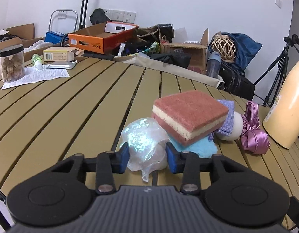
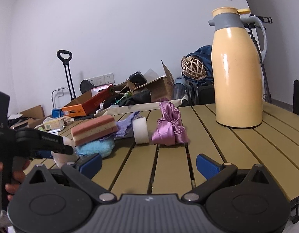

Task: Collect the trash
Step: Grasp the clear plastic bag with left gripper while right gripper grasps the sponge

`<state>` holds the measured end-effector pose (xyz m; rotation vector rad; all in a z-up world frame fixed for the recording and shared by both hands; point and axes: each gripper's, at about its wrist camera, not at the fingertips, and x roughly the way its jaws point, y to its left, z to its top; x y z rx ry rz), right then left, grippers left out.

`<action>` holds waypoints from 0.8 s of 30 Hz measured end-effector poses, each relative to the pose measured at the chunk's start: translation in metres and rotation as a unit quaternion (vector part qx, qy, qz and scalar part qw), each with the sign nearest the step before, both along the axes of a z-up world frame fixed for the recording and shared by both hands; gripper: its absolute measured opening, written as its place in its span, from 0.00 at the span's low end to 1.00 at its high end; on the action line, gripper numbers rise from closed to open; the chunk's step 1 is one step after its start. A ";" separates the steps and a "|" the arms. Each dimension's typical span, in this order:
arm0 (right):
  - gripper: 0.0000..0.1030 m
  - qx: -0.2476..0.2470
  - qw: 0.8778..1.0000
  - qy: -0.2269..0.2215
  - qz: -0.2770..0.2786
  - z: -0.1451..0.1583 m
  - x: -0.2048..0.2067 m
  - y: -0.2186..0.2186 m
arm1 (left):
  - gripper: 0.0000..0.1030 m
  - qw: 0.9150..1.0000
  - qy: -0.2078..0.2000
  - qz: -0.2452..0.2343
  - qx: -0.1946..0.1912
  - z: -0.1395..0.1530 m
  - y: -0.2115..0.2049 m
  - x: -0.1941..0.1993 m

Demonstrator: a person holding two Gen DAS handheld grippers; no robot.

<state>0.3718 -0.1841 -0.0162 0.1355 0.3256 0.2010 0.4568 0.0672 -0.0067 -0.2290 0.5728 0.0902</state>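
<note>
A crumpled wad of clear plastic wrap [image 1: 143, 143] lies on the slatted tan table [image 1: 71, 116]. My left gripper [image 1: 147, 157] is shut on it, a blue pad pressing each side of the wad. Just behind it, a pink and cream sponge [image 1: 190, 116] rests on a fluffy blue cloth [image 1: 200, 147]. In the right wrist view the left gripper [image 2: 52, 149] shows at the far left, held by a hand, with the plastic [image 2: 62, 156] at its tip. My right gripper [image 2: 149, 165] is open above bare table, with nothing between its fingers.
Right of the sponge lie a lilac cloth [image 1: 227, 116], a white roll [image 2: 140, 130] and a pink satin ribbon [image 2: 168, 130]. A tall yellow thermos jug [image 2: 236, 77] stands at the right. A lidded jar [image 1: 11, 64] and a printed sheet [image 1: 36, 76] sit far left.
</note>
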 end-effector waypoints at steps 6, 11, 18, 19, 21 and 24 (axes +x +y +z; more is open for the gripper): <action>1.00 0.011 1.000 -0.004 -0.006 0.001 0.000 0.003 | 0.36 1.000 -0.015 0.007 0.013 0.007 0.004 -0.008; 1.00 0.018 1.000 0.000 0.003 0.003 0.006 0.018 | 0.36 0.999 -0.024 0.013 0.021 0.011 0.015 -0.015; 1.00 0.007 1.000 -0.003 0.011 0.006 0.011 0.054 | 0.36 0.999 -0.034 0.025 0.019 0.015 0.038 -0.025; 1.00 0.006 1.000 -0.004 0.012 0.007 0.012 0.060 | 0.36 0.999 -0.037 0.029 0.019 0.015 0.041 -0.027; 1.00 0.000 1.000 -0.005 0.009 0.009 0.015 0.071 | 0.36 0.998 -0.043 0.039 0.017 0.017 0.047 -0.029; 1.00 -0.015 1.000 -0.006 0.009 0.011 0.017 0.088 | 0.36 0.998 -0.049 0.048 0.005 0.018 0.059 -0.031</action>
